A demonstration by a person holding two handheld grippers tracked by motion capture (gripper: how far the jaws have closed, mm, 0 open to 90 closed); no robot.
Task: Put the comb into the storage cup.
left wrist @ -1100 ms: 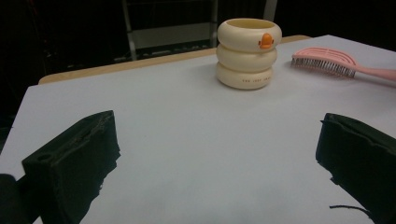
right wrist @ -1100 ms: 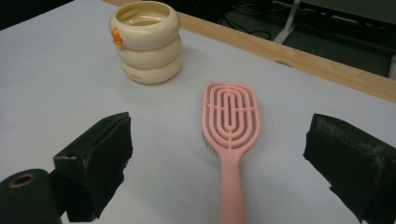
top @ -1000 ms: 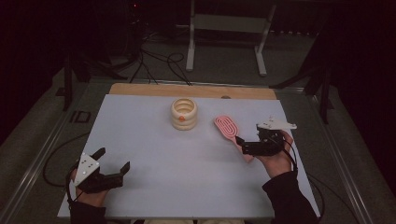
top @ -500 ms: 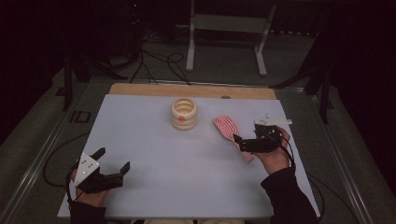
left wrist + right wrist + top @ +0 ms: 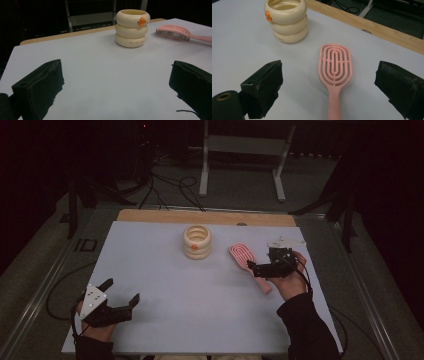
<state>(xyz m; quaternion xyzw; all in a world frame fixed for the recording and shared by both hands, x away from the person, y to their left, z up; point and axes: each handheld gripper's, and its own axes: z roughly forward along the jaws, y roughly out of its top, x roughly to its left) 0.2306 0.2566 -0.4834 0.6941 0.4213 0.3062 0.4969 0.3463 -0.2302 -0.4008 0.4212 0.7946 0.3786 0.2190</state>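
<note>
1. Pink hairbrush [image 5: 248,261] lies flat on the white desk [image 5: 165,270], right of centre, bristles down, vented back up; handle runs toward the person's right hand [image 5: 286,279].
2. Right claw [image 5: 255,268] hangs over the handle, jaws spread wide, nothing held. In the right gripper view the hairbrush [image 5: 335,75] sits centred between the two black jaws, neither one touching it.
3. Left claw [image 5: 121,296] rests near the front left corner of the desk, wide open and empty, well apart from the hairbrush.
4. Cream stacked-ring cup [image 5: 197,241] with an orange knob stands upright just left of the brush head, apart from it.
5. Handling guess: hairbrush looks light, rigid plastic, smooth and a bit slippery. The head is broad and the bristles give, so a poor place to pinch.
6. Best hold, probably: across the narrow handle [image 5: 333,105], close to the neck so it does not swing; the low, flat profile means the jaws must come down close to the desk.
</note>
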